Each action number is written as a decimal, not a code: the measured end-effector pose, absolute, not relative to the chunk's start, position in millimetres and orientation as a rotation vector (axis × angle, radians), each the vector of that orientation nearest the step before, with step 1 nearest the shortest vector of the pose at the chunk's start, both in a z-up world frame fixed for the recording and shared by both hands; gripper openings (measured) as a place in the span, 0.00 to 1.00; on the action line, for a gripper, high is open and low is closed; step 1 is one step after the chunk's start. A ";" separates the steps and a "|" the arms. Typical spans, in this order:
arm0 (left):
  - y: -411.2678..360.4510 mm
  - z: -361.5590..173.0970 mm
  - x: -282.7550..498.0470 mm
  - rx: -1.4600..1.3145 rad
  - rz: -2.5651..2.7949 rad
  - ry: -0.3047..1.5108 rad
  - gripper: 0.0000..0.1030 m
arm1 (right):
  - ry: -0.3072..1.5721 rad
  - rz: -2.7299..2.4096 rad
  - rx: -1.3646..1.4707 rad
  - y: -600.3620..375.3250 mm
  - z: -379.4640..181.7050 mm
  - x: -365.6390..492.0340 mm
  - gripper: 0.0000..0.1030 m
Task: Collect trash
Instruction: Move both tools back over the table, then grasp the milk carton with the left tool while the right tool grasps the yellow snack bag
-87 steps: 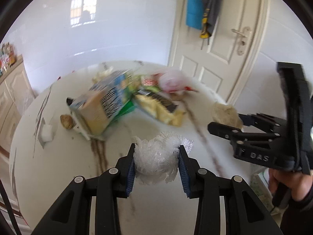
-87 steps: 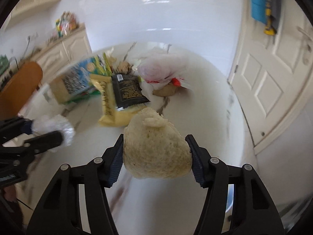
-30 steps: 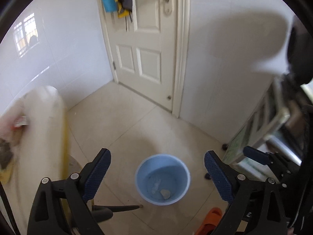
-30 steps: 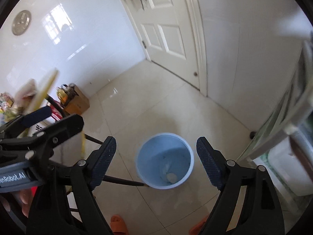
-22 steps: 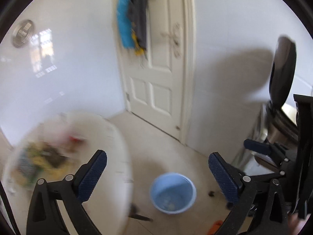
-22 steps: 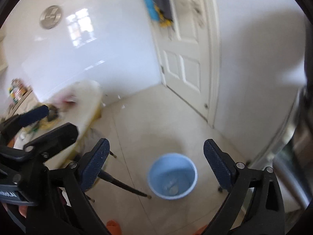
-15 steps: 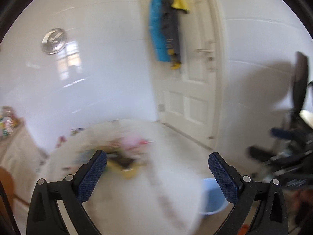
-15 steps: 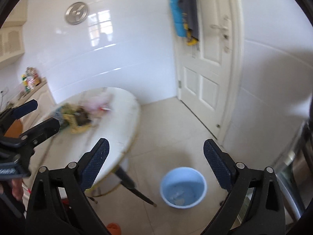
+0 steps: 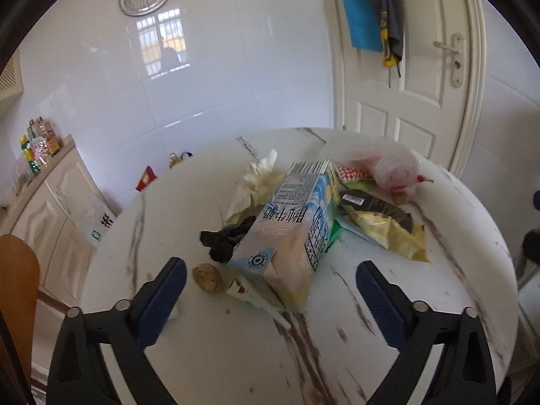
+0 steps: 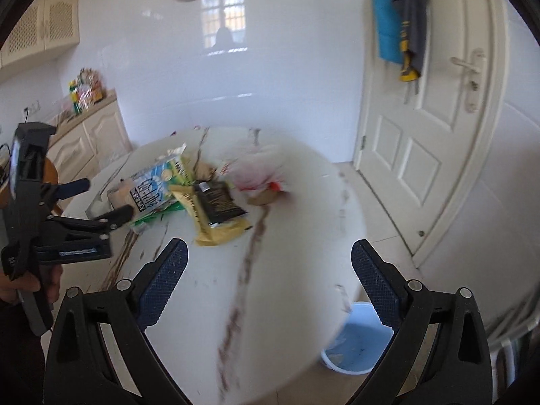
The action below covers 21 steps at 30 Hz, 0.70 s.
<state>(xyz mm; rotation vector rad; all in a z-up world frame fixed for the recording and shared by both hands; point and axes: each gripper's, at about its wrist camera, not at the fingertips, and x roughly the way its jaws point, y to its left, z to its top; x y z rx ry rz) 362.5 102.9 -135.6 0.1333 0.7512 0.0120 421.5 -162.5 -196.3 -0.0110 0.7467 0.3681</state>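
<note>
Hovering over littered table [image 9: 388, 320], both jaws apparently empty.

light: bright daytime | glare: window shine on white wall [image 9: 162, 50] | blur: right view table [image 10: 287, 236] smeary | edges: bent round, dark corners

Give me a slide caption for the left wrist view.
Open, empty left gripper faces a marble table littered with a milk carton, yellow snack bag and pink plastic bag.
</note>
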 end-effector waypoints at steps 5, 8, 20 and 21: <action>102.1 -145.0 414.6 0.134 -0.043 0.772 0.86 | 0.793 0.414 -0.066 -127.7 -220.9 443.8 0.95; 100.3 -148.5 444.2 0.131 -0.060 0.811 0.59 | 0.805 0.429 -0.088 -109.8 -232.3 456.5 0.95; 130.3 -130.2 423.8 0.046 -0.093 0.812 0.34 | 0.871 0.446 -0.199 -64.7 -258.4 480.5 0.45; 131.2 -127.7 420.5 0.049 -0.086 0.808 0.34 | 0.888 0.445 -0.215 -61.5 -261.3 481.8 0.37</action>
